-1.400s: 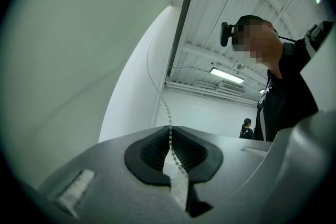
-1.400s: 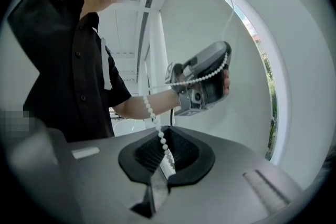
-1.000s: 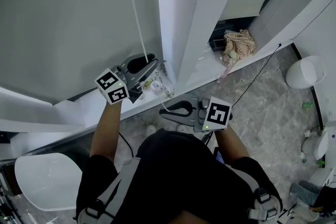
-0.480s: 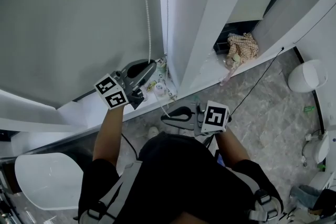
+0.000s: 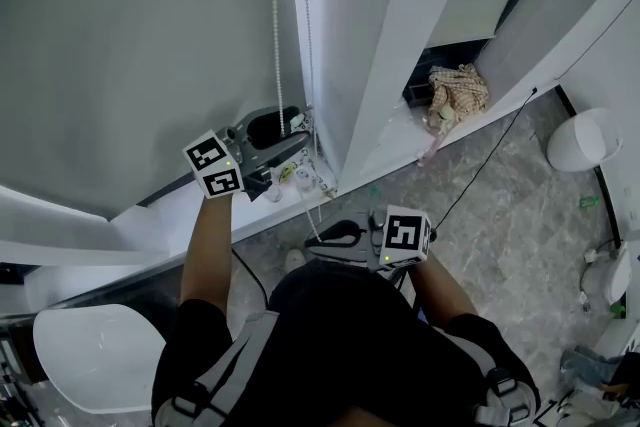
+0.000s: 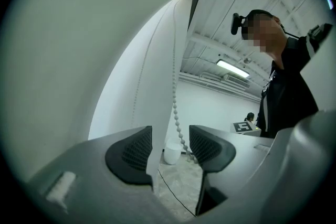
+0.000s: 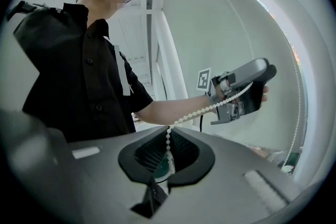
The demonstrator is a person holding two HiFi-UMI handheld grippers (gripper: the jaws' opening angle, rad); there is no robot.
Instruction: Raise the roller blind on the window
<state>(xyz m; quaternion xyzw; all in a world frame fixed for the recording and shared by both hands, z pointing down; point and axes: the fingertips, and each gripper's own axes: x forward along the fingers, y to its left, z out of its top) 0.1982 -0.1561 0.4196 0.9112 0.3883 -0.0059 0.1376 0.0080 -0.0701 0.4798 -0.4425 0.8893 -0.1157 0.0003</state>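
A grey roller blind [image 5: 130, 45] covers the window, and its white bead chain [image 5: 277, 25] hangs in two strands beside the white frame [image 5: 345, 35]. My left gripper [image 5: 285, 130] is up at the chain near the sill. Its jaws have just been opening and now stand open [image 6: 170, 147], with the chain [image 6: 176, 113] running loose between the pads. Lower and closer to the person, my right gripper [image 5: 312, 240] is shut [image 7: 167, 157] on the bead chain [image 7: 168, 139], which leads from there up to the left gripper [image 7: 241, 89].
A white window sill [image 5: 180, 205] runs below the blind, with small items [image 5: 295, 175] on it and a crumpled cloth [image 5: 455, 90] further right. A thin cable [image 5: 490, 145] crosses the stone floor. A white bin [image 5: 585, 137] stands at the right, a white rounded fixture [image 5: 85, 355] at the lower left.
The left gripper's jaws have opened around the chain. The right gripper has sunk toward the person, still holding the chain. Two chain strands now show beside the frame.
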